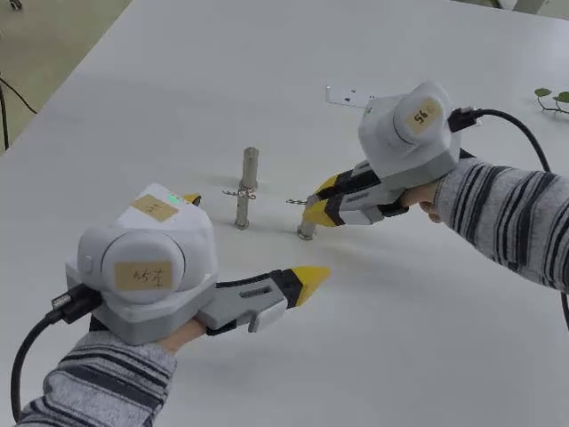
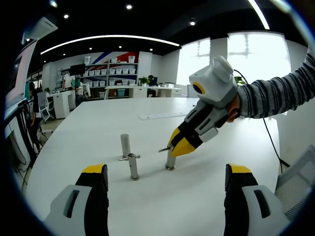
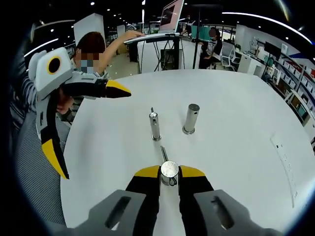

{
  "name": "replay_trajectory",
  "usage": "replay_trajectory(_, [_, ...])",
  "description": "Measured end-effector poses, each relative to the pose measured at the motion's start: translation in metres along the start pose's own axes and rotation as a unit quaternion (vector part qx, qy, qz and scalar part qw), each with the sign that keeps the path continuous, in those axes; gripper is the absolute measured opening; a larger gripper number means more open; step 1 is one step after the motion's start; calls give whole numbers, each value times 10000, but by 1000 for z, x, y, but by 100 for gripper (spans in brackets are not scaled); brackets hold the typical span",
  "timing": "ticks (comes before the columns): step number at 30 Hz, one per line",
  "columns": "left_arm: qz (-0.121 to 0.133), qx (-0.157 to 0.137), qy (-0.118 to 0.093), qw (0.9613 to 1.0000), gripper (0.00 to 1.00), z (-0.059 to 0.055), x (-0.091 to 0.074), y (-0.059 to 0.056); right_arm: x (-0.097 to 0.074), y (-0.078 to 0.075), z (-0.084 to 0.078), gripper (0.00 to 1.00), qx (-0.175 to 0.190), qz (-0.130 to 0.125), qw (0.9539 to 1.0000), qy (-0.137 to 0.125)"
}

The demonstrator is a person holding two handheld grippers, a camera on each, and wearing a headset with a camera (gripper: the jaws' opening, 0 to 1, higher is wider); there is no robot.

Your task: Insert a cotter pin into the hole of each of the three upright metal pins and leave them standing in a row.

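Three upright metal pins stand on the white table [image 1: 178,89]. The far pin [image 1: 250,168] is bare. The middle pin [image 1: 242,210] carries a cotter pin [image 1: 237,192] through its hole. My right gripper [image 1: 321,210] is shut on another cotter pin [image 1: 294,202] at the top of the third pin [image 1: 308,227]; in the right gripper view the fingertips flank that pin's top [image 3: 169,169] and the cotter pin's tip [image 3: 163,153] pokes forward. My left gripper [image 1: 250,238] hangs open in front of the pins, holding nothing, with its jaws wide apart in the left gripper view [image 2: 166,171].
A flat white strip [image 1: 348,96] lies on the table behind the right gripper. Green plant leaves [image 1: 551,96] show at the right edge. The table's left edge [image 1: 53,98] drops to the floor. Beyond the table sit shelves, desks and a person at a distance.
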State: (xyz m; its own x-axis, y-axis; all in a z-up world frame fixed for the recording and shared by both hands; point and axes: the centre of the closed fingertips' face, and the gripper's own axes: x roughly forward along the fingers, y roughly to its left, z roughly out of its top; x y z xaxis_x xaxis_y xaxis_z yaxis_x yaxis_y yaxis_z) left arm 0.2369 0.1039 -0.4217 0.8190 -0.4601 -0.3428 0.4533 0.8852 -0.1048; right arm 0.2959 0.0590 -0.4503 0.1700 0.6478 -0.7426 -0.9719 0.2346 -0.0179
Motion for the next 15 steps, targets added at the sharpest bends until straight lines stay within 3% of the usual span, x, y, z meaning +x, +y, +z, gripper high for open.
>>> replay_trajectory(15, [-46, 5, 71, 10000, 99, -2, 0, -2, 0, -1, -1, 8, 65, 120, 9999, -6])
